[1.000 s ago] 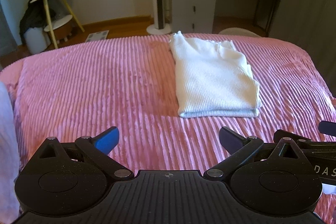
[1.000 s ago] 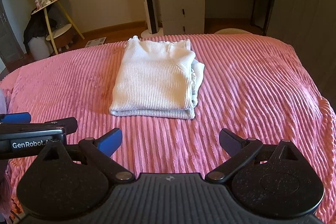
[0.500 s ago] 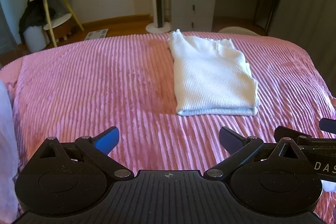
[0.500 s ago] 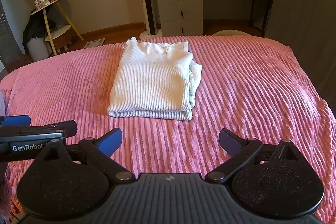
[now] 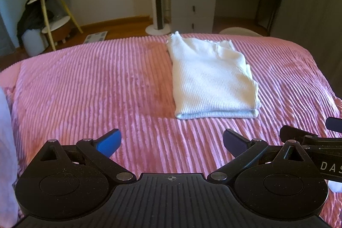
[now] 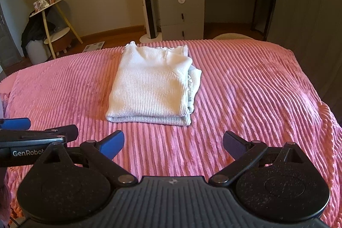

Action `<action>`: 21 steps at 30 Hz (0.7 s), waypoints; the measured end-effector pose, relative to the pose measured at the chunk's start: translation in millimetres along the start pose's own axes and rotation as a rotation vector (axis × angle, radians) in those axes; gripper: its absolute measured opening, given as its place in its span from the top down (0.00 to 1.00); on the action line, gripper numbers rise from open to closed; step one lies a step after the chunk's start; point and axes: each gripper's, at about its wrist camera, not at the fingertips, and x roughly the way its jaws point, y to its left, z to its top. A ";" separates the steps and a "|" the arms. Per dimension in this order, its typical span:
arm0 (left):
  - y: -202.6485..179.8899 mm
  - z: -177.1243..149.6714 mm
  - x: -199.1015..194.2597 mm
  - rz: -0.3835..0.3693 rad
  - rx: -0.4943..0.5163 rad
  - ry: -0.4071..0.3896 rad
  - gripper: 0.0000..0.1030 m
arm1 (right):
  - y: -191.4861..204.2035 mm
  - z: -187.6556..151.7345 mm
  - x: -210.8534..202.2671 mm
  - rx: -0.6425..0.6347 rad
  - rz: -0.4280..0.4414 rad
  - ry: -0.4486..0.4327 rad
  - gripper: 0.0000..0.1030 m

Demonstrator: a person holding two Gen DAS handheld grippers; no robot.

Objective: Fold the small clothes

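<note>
While both my left gripper (image 5: 171, 139) and right gripper (image 6: 173, 140) hang spread and empty, nudging the folded white sweater (image 6: 152, 83) could undo its loose right-side layers.

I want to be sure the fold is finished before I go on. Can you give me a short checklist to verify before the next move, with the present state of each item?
1. White sweater lies folded on the pink blanket: ok.
2. Edges line up: not ok, a lower layer sticks out on the sweater's right side.
3. Left hand-held gripper is open and holds nothing: ok.
4. Right hand-held gripper is open and holds nothing: ok.
5. Both grippers are apart from the sweater, on its near side: ok.
6. More clothes waiting to be folded: cannot tell, only a pale cloth at the left wrist view's left edge.
</note>
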 end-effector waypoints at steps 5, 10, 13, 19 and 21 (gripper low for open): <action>-0.7 1.0 0.0 -0.005 -0.001 -0.001 0.00 | -0.3 1.3 -1.2 -0.004 -0.008 -0.005 0.04; -1.9 1.8 0.0 -0.008 0.001 -0.003 0.00 | -1.6 2.3 -2.2 -0.008 -0.013 -0.009 0.04; -3.1 2.8 -0.7 -0.008 0.005 -0.005 0.00 | -2.7 2.3 -2.8 -0.005 -0.016 -0.012 0.04; -4.6 3.2 -2.5 -0.010 0.009 -0.011 0.00 | -4.9 2.1 -4.3 -0.002 -0.018 -0.014 0.04; -5.1 3.2 -2.7 -0.008 0.012 -0.014 0.00 | -5.4 2.0 -4.4 -0.004 -0.019 -0.014 0.04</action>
